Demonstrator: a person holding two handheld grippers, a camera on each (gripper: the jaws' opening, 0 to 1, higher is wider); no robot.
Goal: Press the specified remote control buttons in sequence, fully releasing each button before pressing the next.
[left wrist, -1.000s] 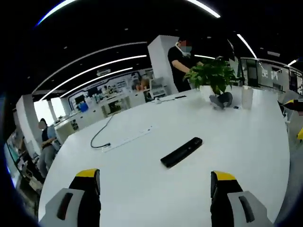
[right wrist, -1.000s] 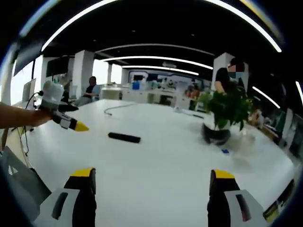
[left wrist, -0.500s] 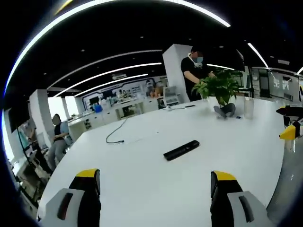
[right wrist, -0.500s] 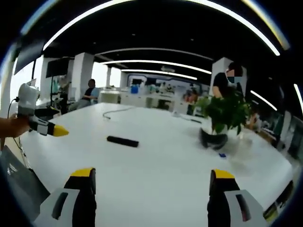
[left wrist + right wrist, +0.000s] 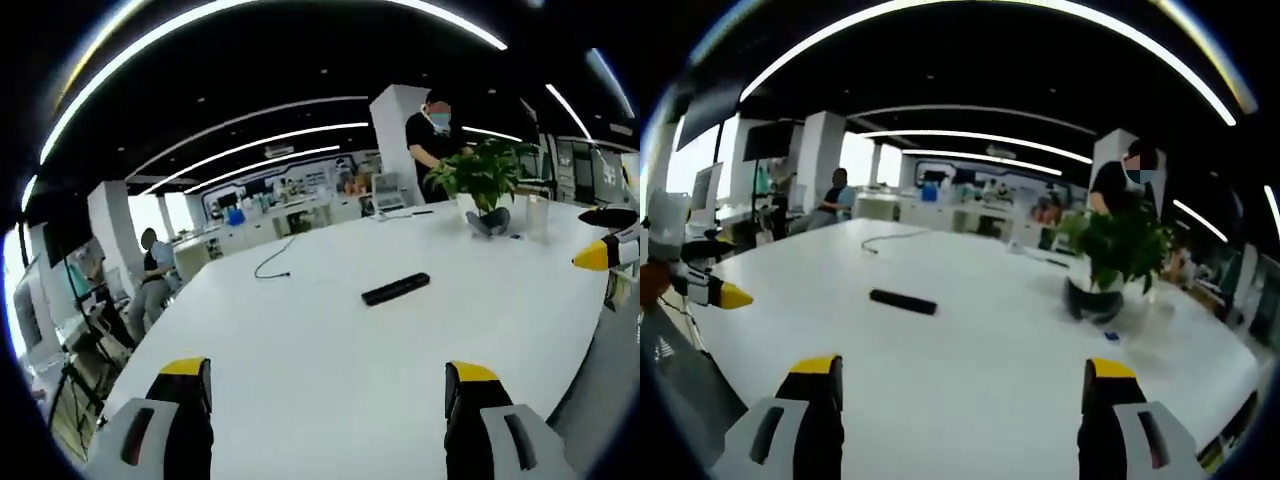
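Note:
A black remote control (image 5: 396, 289) lies flat on the white table (image 5: 300, 370), well ahead of my left gripper (image 5: 328, 405), whose jaws stand wide apart with nothing between them. From the other side the same remote control (image 5: 903, 301) lies left of centre, far beyond my right gripper (image 5: 958, 405), also open and empty. The right gripper's yellow tip (image 5: 598, 255) pokes in at the right edge of the left gripper view. The left gripper (image 5: 700, 285) hangs at the table's left edge in the right gripper view.
A potted green plant (image 5: 1112, 250) stands at the table's far side, with a small blue item (image 5: 1110, 336) beside it. A black cable (image 5: 275, 255) trails across the far table. A standing person (image 5: 432, 130) is behind the plant; a seated person (image 5: 155, 270) is off to the left.
Both cameras have drawn back from the table, so the remote looks smaller and farther. In the right gripper view the left gripper has slid left and lower, toward the table's edge.

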